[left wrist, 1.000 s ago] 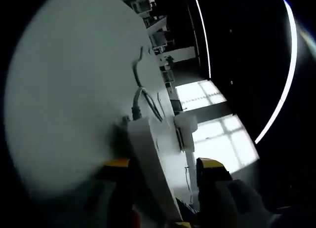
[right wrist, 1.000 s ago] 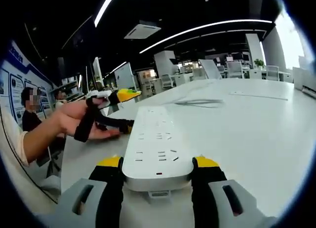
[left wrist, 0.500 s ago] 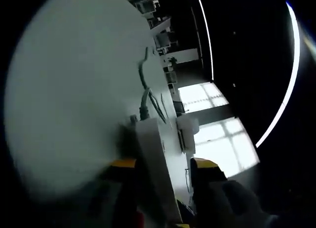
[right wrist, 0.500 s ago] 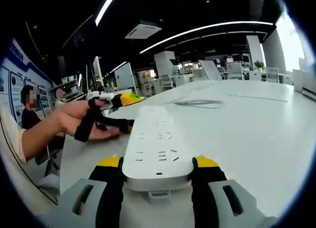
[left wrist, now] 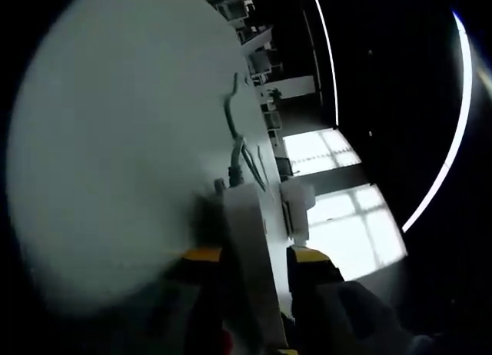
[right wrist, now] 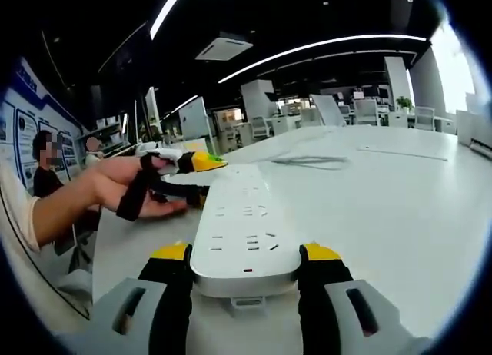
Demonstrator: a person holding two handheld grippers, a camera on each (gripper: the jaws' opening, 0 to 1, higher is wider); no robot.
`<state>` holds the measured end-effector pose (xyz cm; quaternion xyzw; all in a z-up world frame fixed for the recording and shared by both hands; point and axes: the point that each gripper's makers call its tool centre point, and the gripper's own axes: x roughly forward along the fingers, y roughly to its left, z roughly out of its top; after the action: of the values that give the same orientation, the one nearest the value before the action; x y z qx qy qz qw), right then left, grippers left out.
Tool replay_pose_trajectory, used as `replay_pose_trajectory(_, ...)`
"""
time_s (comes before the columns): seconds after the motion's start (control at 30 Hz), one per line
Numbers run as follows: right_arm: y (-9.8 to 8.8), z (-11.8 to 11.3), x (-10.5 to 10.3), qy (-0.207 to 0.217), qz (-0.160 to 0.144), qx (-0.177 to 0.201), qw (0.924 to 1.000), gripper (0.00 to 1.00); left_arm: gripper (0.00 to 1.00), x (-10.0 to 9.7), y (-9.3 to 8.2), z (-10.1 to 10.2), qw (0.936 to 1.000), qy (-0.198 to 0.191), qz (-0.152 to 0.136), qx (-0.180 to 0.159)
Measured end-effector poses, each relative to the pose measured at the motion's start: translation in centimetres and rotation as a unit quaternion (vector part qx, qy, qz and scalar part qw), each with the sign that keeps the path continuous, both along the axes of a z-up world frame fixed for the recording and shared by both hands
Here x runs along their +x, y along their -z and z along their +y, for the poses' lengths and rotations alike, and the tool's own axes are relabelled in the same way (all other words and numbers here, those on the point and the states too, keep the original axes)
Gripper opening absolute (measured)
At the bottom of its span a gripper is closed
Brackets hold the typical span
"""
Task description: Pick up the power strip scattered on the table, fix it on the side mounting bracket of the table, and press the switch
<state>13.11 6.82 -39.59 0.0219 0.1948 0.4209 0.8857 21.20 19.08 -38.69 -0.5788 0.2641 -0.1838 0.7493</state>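
Right gripper (right wrist: 244, 272), yellow-tipped jaws closed snug on either side of the near end of the white power strip (right wrist: 247, 228), holds it flat w/ sockets up, a small red mark on the end face between the jaws. The strip runs away from the camera over the white counter (right wrist: 400, 209); whether it rests on the surface or is lifted just clear of it can't be told.

At the strip's far end, the left gripper (right wrist: 188, 164) comes in from the left, carried in a person's hand (right wrist: 123, 187) w/ a black strap across it; its yellow tips sit around the far end of the strip. In the left gripper view, rolled hard on its side, the left gripper (left wrist: 252, 257) has both jaws narrowed onto the strip's thin edge (left wrist: 250, 240) and appears clamped, though dim light blurs the contact. A grey cable (left wrist: 234, 144) leaves the strip's end and snakes off across the counter.

Step in hand, as judged: the pick-up, both ends secured. Mounting and switch press not yet done. Next move likely calls for a level two-handed carry toward the counter's side, cable trailing free, then lining the strip up w/ the mounting bracket.
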Motion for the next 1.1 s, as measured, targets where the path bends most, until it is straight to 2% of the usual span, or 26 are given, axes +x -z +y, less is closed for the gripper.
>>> replay_pose_trajectory(0.43, 0.0, -0.05, -0.02, 0.0, -0.002, -0.001, 1.0, 0.5, 0.28, -0.08, 0.37, 0.02, 0.9998, -0.001, 0.002, 0.018)
replay_pose_trajectory(0.7, -0.01, -0.02, -0.03, 0.0, -0.004, -0.003, 1.0, 0.5, 0.27, -0.04, 0.34, 0.17, 0.9999, 0.001, 0.004, 0.012)
replay_pose_trajectory(0.8, 0.0, -0.02, -0.01, 0.0, -0.008, -0.005, 1.0, 0.5, 0.27, 0.1, 0.24, 0.2, 0.9998, -0.003, -0.005, 0.019)
replay_pose_trajectory(0.93, 0.06, 0.01, 0.03, -0.002, -0.017, -0.011, 0.9998, 0.5, 0.26, -0.06, -0.05, 0.13, 0.9999, -0.005, -0.014, 0.006)
replay_pose_trajectory(1.03, 0.11, 0.08, 0.02, -0.004, -0.022, -0.015, 0.9996, 0.5, 0.26, -0.12, -0.45, 0.2, 0.9991, -0.008, -0.033, 0.025)
replay_pose_trajectory(1.1, 0.12, 0.13, 0.0, -0.005, -0.023, -0.016, 0.9996, 0.51, 0.26, -0.06, -0.45, 0.35, 0.9991, -0.01, -0.034, 0.021)
